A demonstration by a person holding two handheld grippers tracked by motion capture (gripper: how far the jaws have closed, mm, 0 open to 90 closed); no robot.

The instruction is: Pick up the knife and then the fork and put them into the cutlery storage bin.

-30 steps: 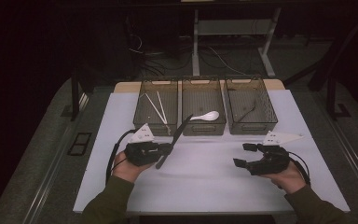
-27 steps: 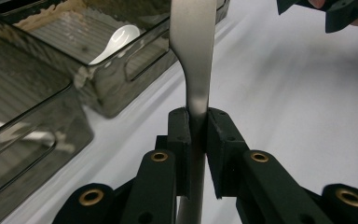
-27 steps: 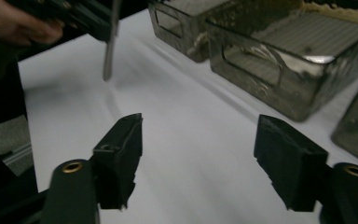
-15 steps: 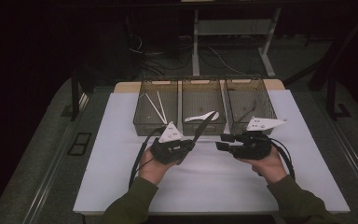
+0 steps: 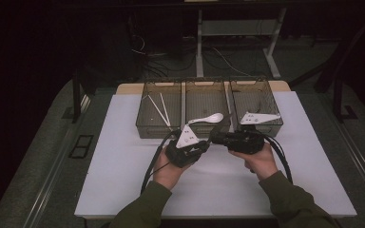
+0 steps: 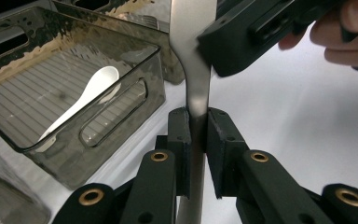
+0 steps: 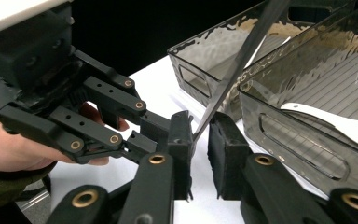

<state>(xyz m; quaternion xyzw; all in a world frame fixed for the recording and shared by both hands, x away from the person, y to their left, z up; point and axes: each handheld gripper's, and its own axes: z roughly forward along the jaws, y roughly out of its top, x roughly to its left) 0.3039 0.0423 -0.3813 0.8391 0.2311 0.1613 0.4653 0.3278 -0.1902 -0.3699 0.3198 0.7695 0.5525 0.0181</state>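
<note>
Left gripper clamps a flat, smooth steel utensil handle.

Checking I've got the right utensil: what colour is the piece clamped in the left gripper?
Plain silver metal, no pattern; the left gripper view shows it best.

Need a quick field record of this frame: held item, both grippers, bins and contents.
held item: flat metal utensil handle, its working end hidden
left gripper: shut on the metal utensil handle
right gripper: jaws have just been closing around the same handle, a gap shows at one pad
trays: three dark clear trays in a row at the far side of the white mat
left tray: white chopsticks
middle tray: white spoon
right tray: contents unclear
</note>
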